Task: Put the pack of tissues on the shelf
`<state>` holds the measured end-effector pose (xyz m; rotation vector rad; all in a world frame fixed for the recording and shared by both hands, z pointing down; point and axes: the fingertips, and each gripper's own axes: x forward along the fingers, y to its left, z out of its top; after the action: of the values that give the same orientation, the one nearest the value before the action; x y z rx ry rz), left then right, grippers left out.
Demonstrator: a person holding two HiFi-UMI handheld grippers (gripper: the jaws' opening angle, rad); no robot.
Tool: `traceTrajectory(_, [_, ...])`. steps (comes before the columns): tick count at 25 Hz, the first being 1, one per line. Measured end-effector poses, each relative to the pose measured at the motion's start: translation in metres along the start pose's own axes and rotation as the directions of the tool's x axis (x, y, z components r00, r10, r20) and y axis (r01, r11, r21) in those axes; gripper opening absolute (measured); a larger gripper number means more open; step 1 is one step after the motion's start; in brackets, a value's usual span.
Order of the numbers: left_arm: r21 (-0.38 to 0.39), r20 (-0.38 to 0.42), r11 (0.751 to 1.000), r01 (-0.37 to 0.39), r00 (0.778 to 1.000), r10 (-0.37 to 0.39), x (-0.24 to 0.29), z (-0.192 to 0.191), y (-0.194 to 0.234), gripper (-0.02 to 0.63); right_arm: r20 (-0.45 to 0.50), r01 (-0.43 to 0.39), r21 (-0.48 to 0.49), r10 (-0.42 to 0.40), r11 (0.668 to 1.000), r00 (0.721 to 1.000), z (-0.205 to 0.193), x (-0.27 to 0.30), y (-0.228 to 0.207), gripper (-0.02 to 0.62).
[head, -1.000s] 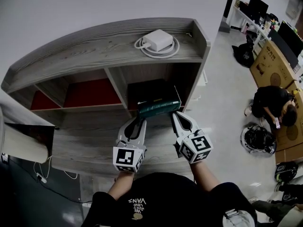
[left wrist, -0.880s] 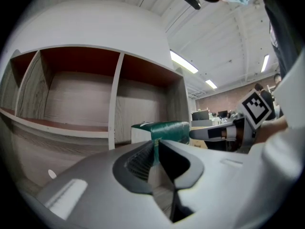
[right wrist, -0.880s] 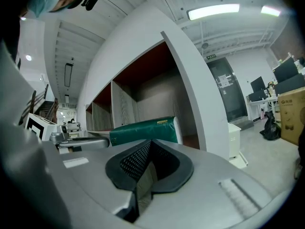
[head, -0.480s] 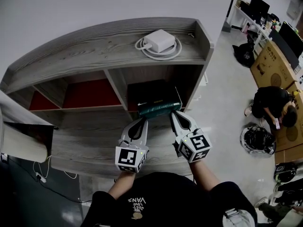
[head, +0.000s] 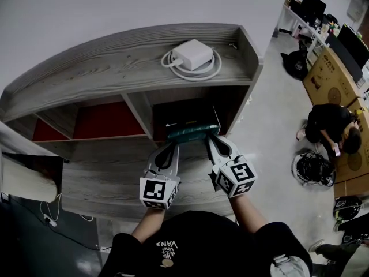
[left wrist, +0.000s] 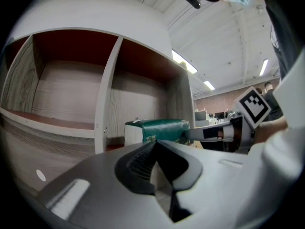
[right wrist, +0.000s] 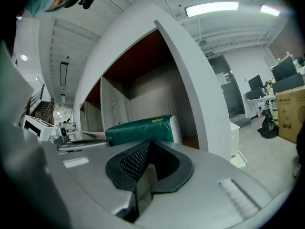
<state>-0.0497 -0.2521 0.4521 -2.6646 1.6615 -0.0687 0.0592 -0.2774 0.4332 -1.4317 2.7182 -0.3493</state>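
The left tongs (head: 173, 145), gaping a second earlier, had clenched on the left end of the pack of tissues (head: 192, 133). The right tongs (head: 209, 138) stayed pinched on its right end. The soft, glossy green, pillow-shaped pack hung at the mouth of the right-hand compartment of the grey wood-grain shelf (head: 109, 68), seemingly ready to slide in.

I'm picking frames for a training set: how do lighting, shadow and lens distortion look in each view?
Head view: the wide lens bows the shelf, and the compartment behind the tissue pack sits in deep shadow. Left gripper view: strong fisheye, black corners, evenly lit. Right gripper view: same fisheye; a ceiling light blows out to white glare.
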Motion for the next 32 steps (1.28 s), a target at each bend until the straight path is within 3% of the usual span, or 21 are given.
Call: traceTrajectory(32, [-0.048, -0.123, 0.998, -0.048, 0.992, 0.042, 0.038, -0.010, 0.026, 0.052, -0.066, 0.056, -0.002, -0.056, 0.998, 0.996, -0.001, 0.036, -0.014, 0.003])
